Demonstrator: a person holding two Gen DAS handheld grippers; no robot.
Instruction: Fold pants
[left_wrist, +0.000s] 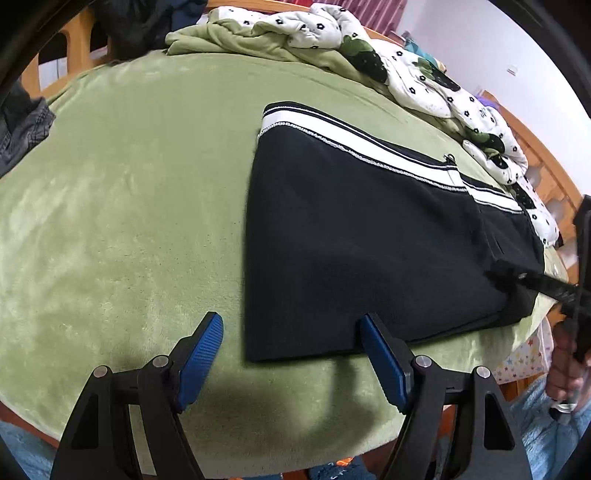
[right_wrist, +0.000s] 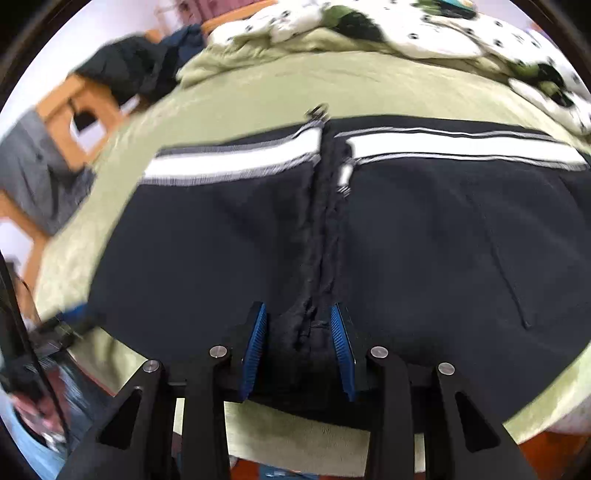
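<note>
1. The pants (left_wrist: 362, 236) lie flat on the green blanket (left_wrist: 129, 206) of the bed, dark fabric with a white stripe (left_wrist: 354, 140) along the far edge. A crumpled flowered quilt (left_wrist: 424, 81) sits beyond them.

2. Our left hand-held gripper (left_wrist: 291, 354) is spread wide and holds nothing. One blue pad (left_wrist: 380, 354) rests at the near edge of the pants, by the cuff end; the other hovers over bare blanket.

3. Our right hand-held gripper (right_wrist: 297, 347) straddles a bunched ridge of dark fabric (right_wrist: 317, 258) at the near edge of the pants, where two layers meet. Its pads sit close on either side of that ridge. We judge they are pinching it, though the blurred picture leaves the contact unsure.

4. We judge the pants are already laid leg over leg, and the cross fold is now in hand, with the right side gripped first.

5. Next, we think the left hand-held gripper must close on the near cuff corner. Then both can lift together and carry the fabric across, keeping the edges level so the stripe lines up.
</note>
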